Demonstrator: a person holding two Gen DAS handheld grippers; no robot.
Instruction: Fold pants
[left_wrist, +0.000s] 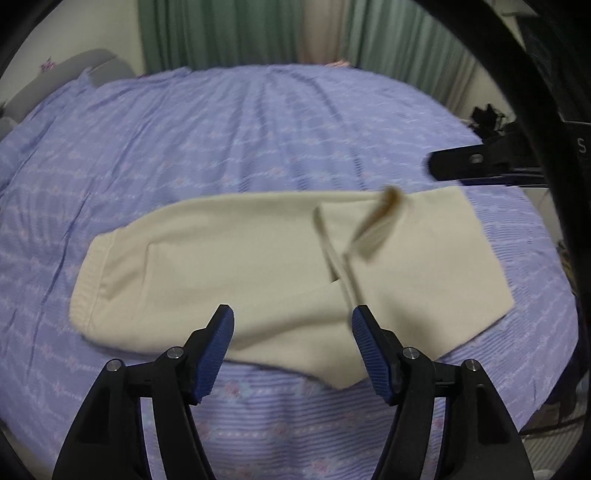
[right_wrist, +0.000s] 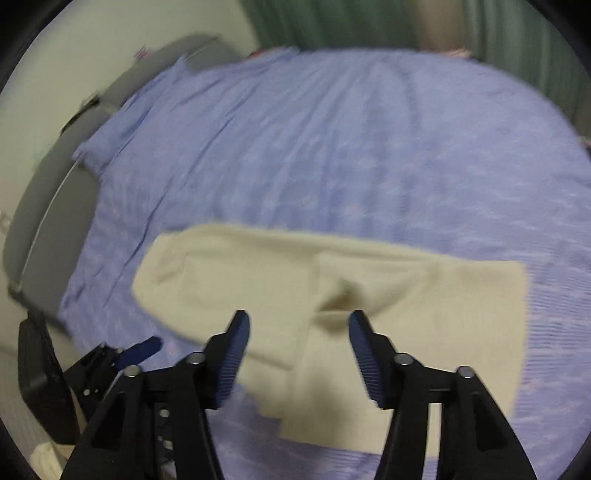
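Cream-coloured pants (left_wrist: 258, 266), plain and without pattern, are seen against a lavender-blue bed sheet (left_wrist: 221, 140) printed with fine pale stripes and rows of small pink floral motifs. A brown-tipped, beige drawstring (left_wrist: 373, 218) is shown blurred over the pants. The left tongs (left_wrist: 291, 350) and right tongs (right_wrist: 299, 354) are black, with ribbed dark-blue pads (left_wrist: 218, 350). Green pleated curtains (left_wrist: 221, 33) are seen behind the bed, beside an off-white wall (right_wrist: 74, 85) and a grey headboard (right_wrist: 55, 177).
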